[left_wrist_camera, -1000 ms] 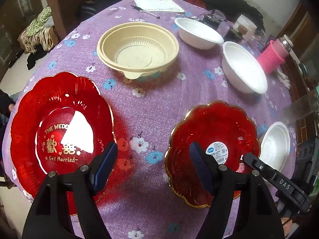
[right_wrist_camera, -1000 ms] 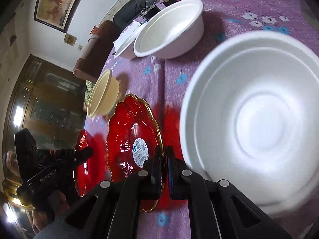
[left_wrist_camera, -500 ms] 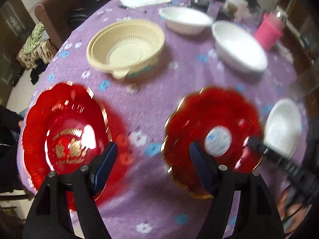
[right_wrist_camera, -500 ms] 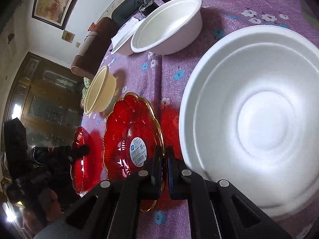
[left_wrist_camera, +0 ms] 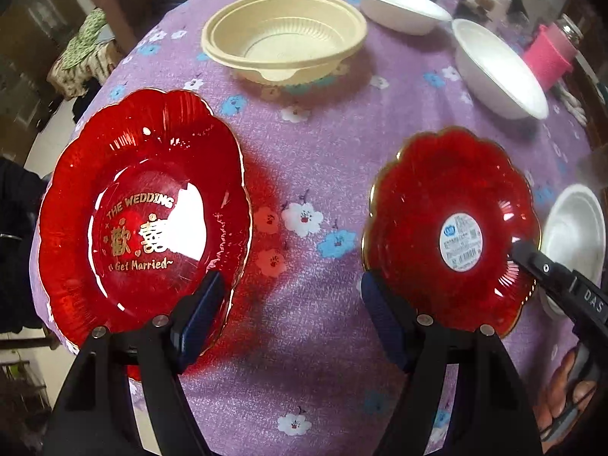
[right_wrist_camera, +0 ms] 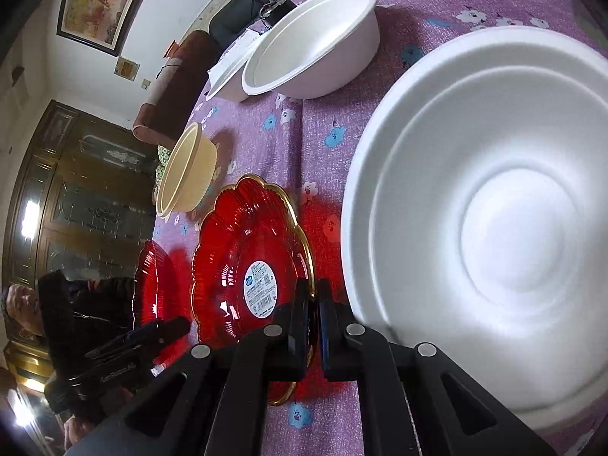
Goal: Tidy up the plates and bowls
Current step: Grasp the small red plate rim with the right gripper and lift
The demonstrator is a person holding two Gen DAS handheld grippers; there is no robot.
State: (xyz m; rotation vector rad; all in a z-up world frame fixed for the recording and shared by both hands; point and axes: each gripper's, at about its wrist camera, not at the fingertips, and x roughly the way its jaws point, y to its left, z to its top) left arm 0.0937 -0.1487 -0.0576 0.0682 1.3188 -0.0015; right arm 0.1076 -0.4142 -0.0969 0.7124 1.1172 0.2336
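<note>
Red, gold-rimmed labelled plate is being pinched at its near rim by the clenched right gripper, beside the white bowl, while the released left gripper is being held over bare tablecloth, so a shallow grip is risking slippage.

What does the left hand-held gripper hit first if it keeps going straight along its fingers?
Most likely bare purple tablecloth. The left hand-held gripper is open and aimed at the gap between the wedding plate and the stickered red plate. Its fingers overlap both rims in view; depth is unclear.

Glossy red plates, matt white bowls, woven tablecloth.
</note>
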